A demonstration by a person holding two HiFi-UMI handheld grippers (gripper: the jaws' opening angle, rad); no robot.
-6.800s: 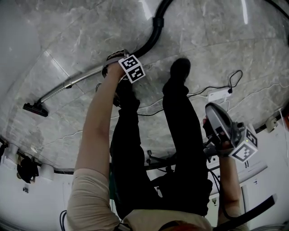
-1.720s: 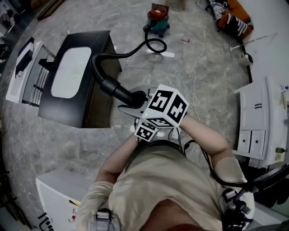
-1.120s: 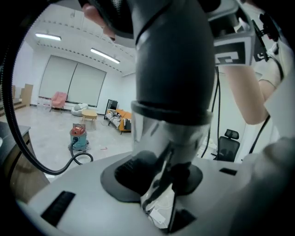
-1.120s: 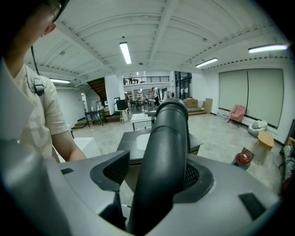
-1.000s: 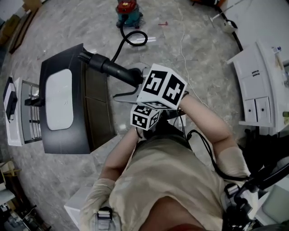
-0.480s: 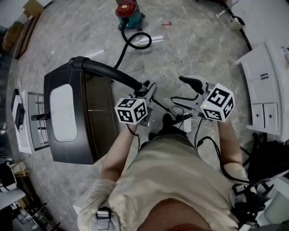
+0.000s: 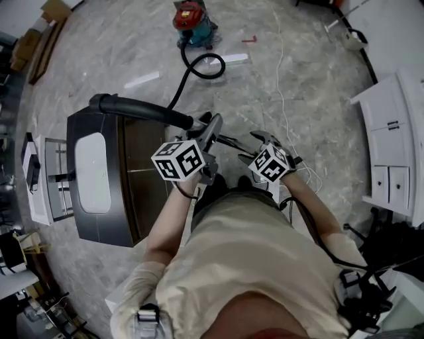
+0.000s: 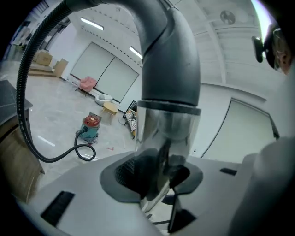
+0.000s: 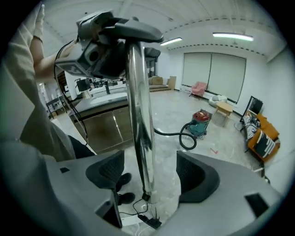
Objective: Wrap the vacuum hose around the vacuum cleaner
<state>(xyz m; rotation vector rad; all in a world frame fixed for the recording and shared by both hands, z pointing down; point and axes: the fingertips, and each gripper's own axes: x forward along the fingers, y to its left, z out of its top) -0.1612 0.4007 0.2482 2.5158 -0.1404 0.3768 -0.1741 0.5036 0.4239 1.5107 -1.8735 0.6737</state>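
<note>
The red and teal vacuum cleaner [image 7: 192,18] stands far off on the floor. Its black hose [image 7: 139,107] loops beside it and then arches over a dark cabinet to the chrome wand tube [image 8: 163,133]. My left gripper [image 8: 156,175] is shut on that tube just under the black hose cuff [image 8: 168,55]. In the head view it shows as the left gripper [image 7: 211,127] in front of my chest. My right gripper [image 9: 150,173] is open, and the wand tube [image 9: 138,115] hangs between its pads without touching either. The vacuum cleaner [image 9: 202,120] shows beyond it.
A dark cabinet [image 7: 99,179] stands close on my left under the hose. White drawer units [image 7: 391,152] line the right side. A white cable [image 7: 285,99] runs across the floor, and a power strip [image 9: 147,220] lies by my feet. An orange seat [image 9: 260,133] is far right.
The right gripper left its place against the left one, swung out to the right, then came in lower with its jaws around the tube. The left gripper kept its hold.
</note>
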